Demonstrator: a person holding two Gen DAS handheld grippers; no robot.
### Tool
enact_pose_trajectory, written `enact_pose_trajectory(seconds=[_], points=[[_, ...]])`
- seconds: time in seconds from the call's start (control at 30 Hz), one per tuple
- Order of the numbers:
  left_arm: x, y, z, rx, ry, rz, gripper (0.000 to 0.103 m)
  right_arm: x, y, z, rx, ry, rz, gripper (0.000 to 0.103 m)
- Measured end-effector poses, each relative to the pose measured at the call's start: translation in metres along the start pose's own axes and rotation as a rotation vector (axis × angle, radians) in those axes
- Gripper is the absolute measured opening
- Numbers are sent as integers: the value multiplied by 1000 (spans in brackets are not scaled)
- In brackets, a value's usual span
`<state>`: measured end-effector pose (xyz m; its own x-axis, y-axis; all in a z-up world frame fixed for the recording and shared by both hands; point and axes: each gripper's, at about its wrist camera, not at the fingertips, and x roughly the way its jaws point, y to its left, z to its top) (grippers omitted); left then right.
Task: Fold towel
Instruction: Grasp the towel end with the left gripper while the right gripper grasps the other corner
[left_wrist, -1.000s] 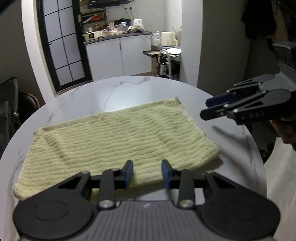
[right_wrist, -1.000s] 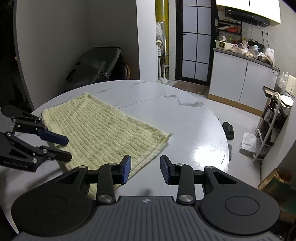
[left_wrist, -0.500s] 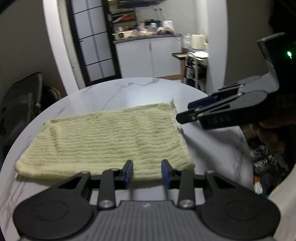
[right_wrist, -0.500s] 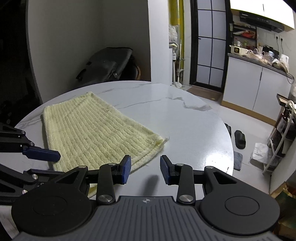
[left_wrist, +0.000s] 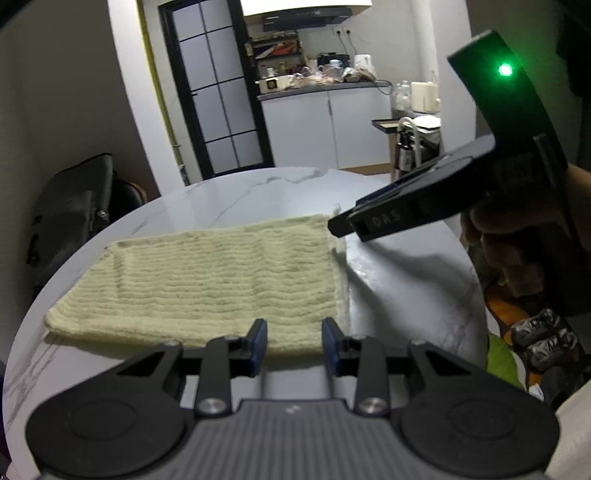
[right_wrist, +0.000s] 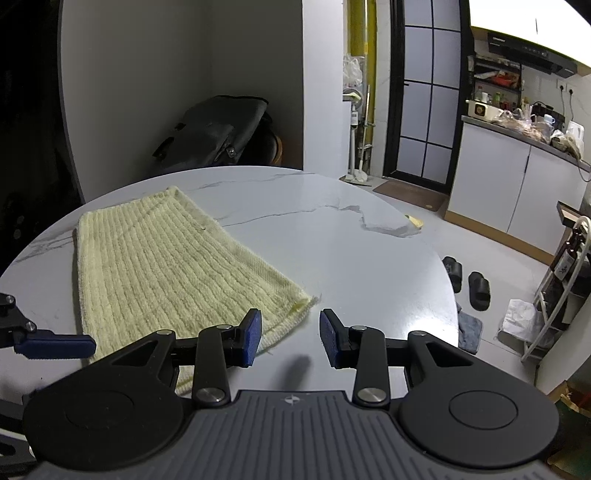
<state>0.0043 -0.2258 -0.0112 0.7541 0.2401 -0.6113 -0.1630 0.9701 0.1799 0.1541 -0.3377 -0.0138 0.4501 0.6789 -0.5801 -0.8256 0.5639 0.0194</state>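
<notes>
Two grippers are in your hands over a round white marble-look table (right_wrist: 332, 236), and neither holds anything. Your left gripper (left_wrist: 293, 341) has its blue-padded fingers (left_wrist: 257, 345) set apart with a clear gap, hovering at the near edge of the towel (left_wrist: 207, 280), close to its right near corner. Your right gripper (right_wrist: 290, 338) is spread just as wide, with the towel's frayed corner (right_wrist: 304, 301) just ahead of its left finger, the rest of the gap over bare table.

The towel, pale yellow and ribbed, lies flat on the table; it looks doubled, though the layers are hard to tell apart. In the left wrist view it runs from a rounded left end to a straight right edge.

In that same view your right gripper (left_wrist: 341, 227) comes in from the right above the towel's far right corner, your hand (left_wrist: 495, 236) wrapped round its grip. The letters "DAS" are readable on its side (further marks beside them are too blurred to read), and a green light (left_wrist: 505, 69) glows on its body. In the right wrist view one blue pad of the left gripper (right_wrist: 55, 346) pokes in at the left edge.

Behind the table sit a dark bag (right_wrist: 218, 129), a black-framed glass door (right_wrist: 424, 107) and white kitchen cabinets (left_wrist: 332, 125); two black slippers (right_wrist: 467, 278) lie on the floor
</notes>
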Motion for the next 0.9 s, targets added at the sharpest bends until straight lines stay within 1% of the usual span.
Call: enact_pose_trajectory(seconds=[0.2, 0.6, 0.67, 0.73, 0.83, 0.9], points=[[-6, -9, 0, 8, -14, -4, 36, 6, -1, 2, -8, 12, 9, 39], [-1, -20, -3, 27, 5, -16, 36, 16, -2, 3, -18, 34, 25, 39], [1, -18, -3, 19, 4, -25, 33, 18, -2, 4, -18, 33, 25, 39], [2, -16, -3, 16, 1, -32, 14, 20, -2, 4, -20, 34, 26, 39], [4, -12, -4, 11, -4, -43, 9, 22, -3, 3, -19, 32, 32, 39], [5, -11, -5, 8, -6, -49, 8, 23, -5, 2, -11, 28, 39, 39]])
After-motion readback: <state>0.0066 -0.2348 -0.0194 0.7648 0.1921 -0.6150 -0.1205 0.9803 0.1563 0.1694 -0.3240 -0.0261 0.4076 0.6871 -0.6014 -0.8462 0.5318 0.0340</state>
